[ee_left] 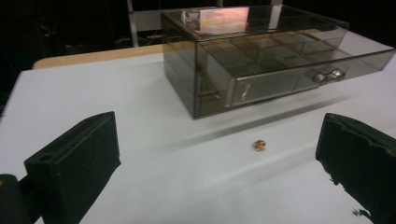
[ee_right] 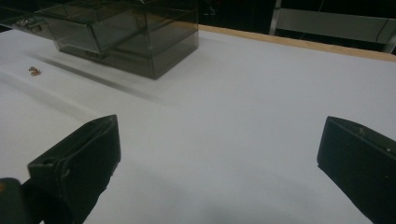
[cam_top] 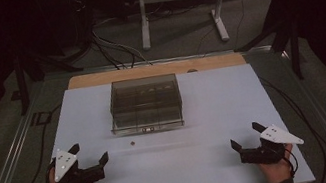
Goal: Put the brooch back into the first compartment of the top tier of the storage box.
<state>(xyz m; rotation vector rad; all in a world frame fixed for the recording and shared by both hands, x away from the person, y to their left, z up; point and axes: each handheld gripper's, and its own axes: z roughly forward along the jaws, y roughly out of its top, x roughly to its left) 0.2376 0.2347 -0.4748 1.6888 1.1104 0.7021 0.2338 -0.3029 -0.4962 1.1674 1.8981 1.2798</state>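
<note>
Smoked clear plastic makes up the drawer box (cam_top: 145, 103) standing at the middle of the white table (cam_top: 214, 163), its drawer (ee_left: 299, 77) pulled partly out toward the person, with a small metal knob (ee_left: 328, 75) on the front. Just in front of the box, apart from it, a tiny gold-coloured ring or bead (ee_left: 259, 145) lies alone on the bare surface; which of the two it is cannot be told. The left gripper (cam_top: 89, 153) rests near the front edge with its jaws wide apart and nothing between them, and the right gripper (cam_top: 246, 136) sits at the other side, its jaws likewise spread and empty, well away from the box. The step in hand looks like picking up the small gold piece, probably to put it in the open drawer. To do it well, the left gripper, which is nearer, should come in low with its jaws straddling the piece evenly, pads almost brushing the table, and close slowly so the piece is pinched rather than flicked away. Coming from the near side keeps the drawer front clear. A gentle lift straight up before heading over the drawer should avoid knocking its rim.
</note>
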